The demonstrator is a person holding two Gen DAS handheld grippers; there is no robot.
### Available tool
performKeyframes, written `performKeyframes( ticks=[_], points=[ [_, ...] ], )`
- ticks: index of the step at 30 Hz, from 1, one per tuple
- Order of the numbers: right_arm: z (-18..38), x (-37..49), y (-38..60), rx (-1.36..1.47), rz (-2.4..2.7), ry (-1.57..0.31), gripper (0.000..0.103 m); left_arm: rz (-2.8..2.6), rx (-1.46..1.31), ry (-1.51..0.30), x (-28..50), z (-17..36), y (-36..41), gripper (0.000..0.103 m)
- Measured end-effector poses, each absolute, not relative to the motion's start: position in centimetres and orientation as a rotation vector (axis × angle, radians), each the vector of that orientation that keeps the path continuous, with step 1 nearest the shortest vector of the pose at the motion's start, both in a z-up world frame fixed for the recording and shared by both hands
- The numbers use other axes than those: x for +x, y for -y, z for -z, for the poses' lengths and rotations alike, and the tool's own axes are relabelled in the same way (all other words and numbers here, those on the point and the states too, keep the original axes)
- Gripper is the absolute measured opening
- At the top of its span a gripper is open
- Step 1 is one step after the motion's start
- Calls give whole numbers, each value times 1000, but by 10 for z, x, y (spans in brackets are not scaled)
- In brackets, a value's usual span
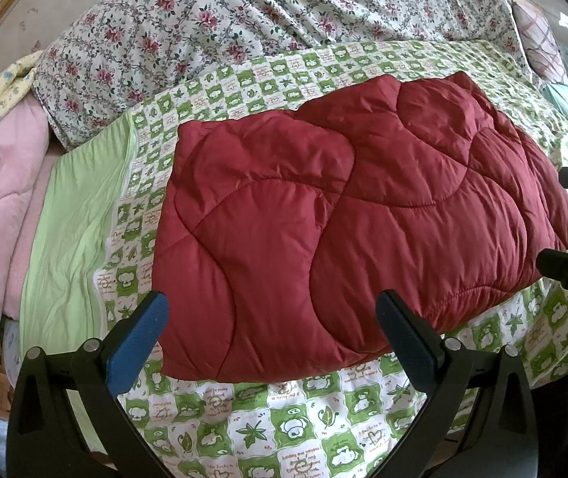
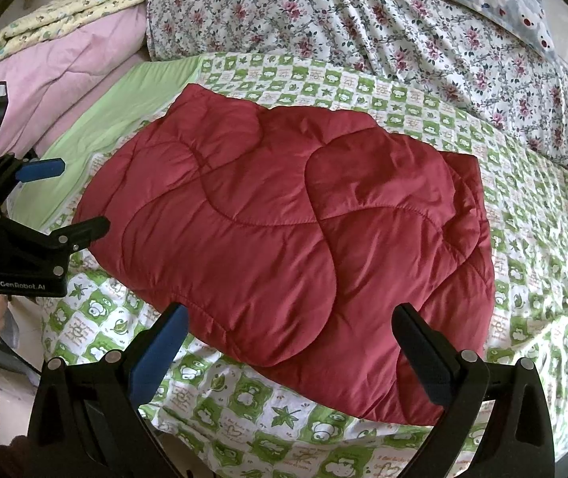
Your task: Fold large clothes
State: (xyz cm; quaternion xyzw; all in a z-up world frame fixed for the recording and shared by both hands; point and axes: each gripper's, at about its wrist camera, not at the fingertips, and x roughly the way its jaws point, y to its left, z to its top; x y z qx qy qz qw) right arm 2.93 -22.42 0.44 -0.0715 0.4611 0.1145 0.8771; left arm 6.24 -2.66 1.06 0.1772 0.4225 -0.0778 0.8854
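Both claws hang wide open and grip nothing. The left gripper (image 1: 272,338) spreads its jaws at the bottom of its frame, over the near edge of the folded dark-red quilted padded garment (image 1: 363,215). The right gripper (image 2: 287,342) gapes likewise, its fingers apart from the fabric. The garment lies mid-frame on the green-and-white checked bedsheet (image 2: 244,418).

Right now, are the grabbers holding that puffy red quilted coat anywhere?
No. The left gripper and the right gripper are both open and hold nothing; the folded dark red quilted garment lies free on the green checked bedsheet.
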Motion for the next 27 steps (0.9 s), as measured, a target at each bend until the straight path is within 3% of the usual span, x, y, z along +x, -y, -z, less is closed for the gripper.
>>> performKeyframes(
  ticks=[27],
  points=[
    [-6,31,228,-150,-239,-966,102,158,364,-881,64,-14,27,103]
  ],
)
